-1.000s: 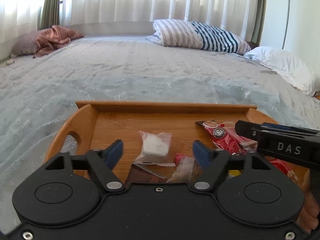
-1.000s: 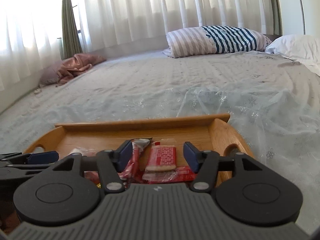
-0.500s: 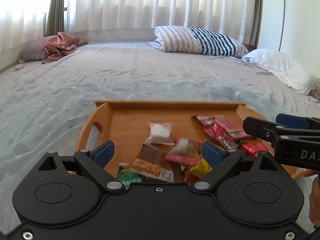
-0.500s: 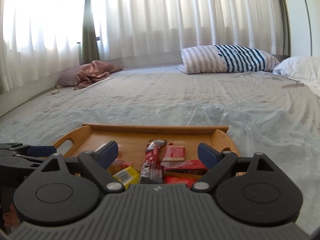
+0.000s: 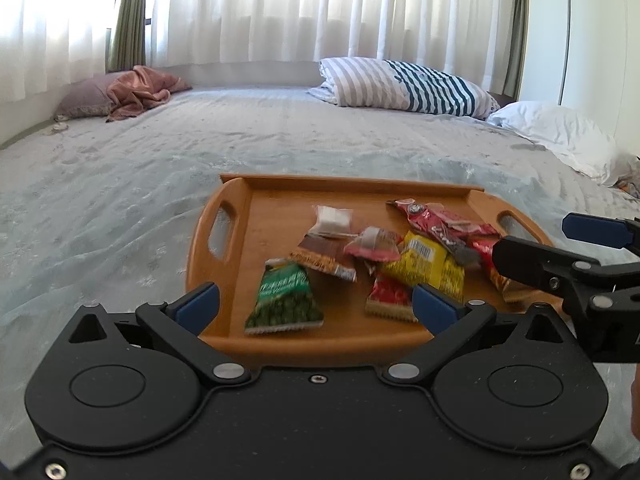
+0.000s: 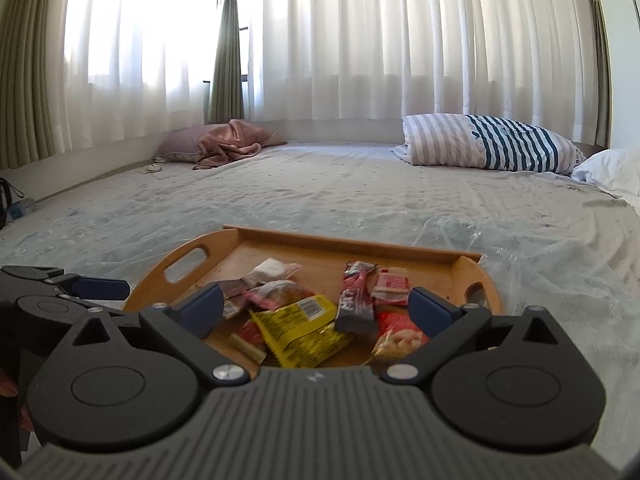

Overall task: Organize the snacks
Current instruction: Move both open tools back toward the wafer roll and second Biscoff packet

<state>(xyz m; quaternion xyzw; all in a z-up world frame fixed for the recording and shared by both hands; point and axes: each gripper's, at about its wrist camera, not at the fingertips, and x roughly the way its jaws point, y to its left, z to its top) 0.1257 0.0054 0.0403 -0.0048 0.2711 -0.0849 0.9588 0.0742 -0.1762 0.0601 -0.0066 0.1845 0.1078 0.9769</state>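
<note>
Left wrist view shows the left gripper [image 5: 316, 304] and right gripper [image 6: 316, 312] both empty, jaws apart, above the snacks [image 5: 416, 256] heaped on the tray [image 5: 224, 264]. Overlapping wrappers could slip, or two lift together, and the soft bed [image 5: 120, 184] might tip the tray.

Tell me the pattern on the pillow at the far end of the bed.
The far pillow has grey-and-white stripes, turning dark teal-and-white toward one end; clearest in the right wrist view.
</note>
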